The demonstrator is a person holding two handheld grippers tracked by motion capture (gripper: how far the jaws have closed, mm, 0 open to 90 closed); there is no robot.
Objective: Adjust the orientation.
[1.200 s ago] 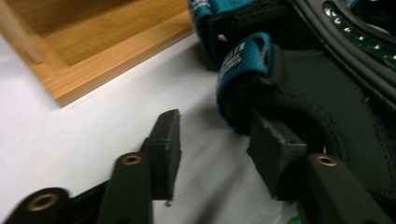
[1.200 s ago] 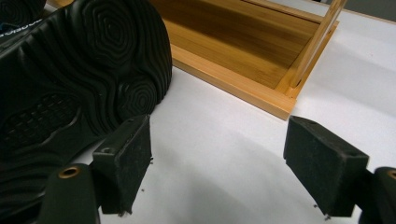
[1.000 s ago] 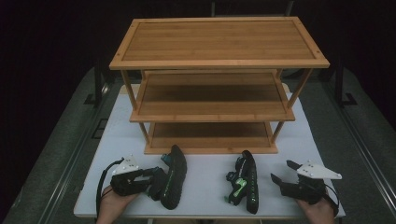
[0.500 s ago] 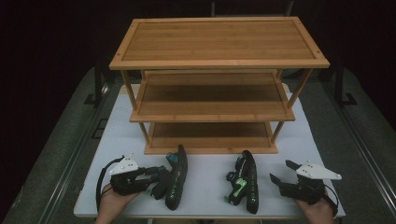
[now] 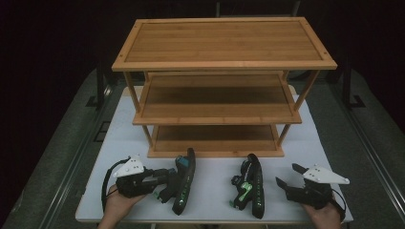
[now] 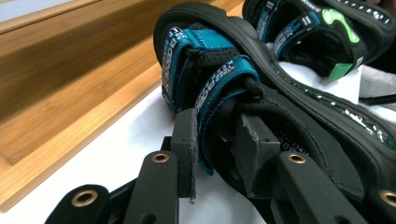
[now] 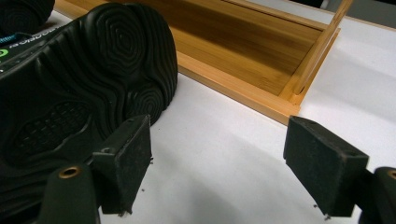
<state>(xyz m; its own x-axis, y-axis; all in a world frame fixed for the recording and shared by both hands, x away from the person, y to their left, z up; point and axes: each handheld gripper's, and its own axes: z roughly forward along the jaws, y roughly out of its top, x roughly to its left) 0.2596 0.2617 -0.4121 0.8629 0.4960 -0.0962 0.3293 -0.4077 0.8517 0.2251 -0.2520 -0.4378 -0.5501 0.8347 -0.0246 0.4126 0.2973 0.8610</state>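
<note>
Overhead light on table (image 5: 215, 186), bkgd black; gripper views sharp up close, soft glare on rack (image 7: 243, 51).

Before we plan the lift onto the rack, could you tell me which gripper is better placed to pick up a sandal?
Left. The left gripper has its jaws closed around a strap of the left sandal. The right gripper stands open beside the right sandal, gripping nothing.

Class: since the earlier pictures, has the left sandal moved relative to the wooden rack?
Yes. The left sandal, gripped by the left gripper, has slid slightly toward the person, away from the wooden rack.
</note>
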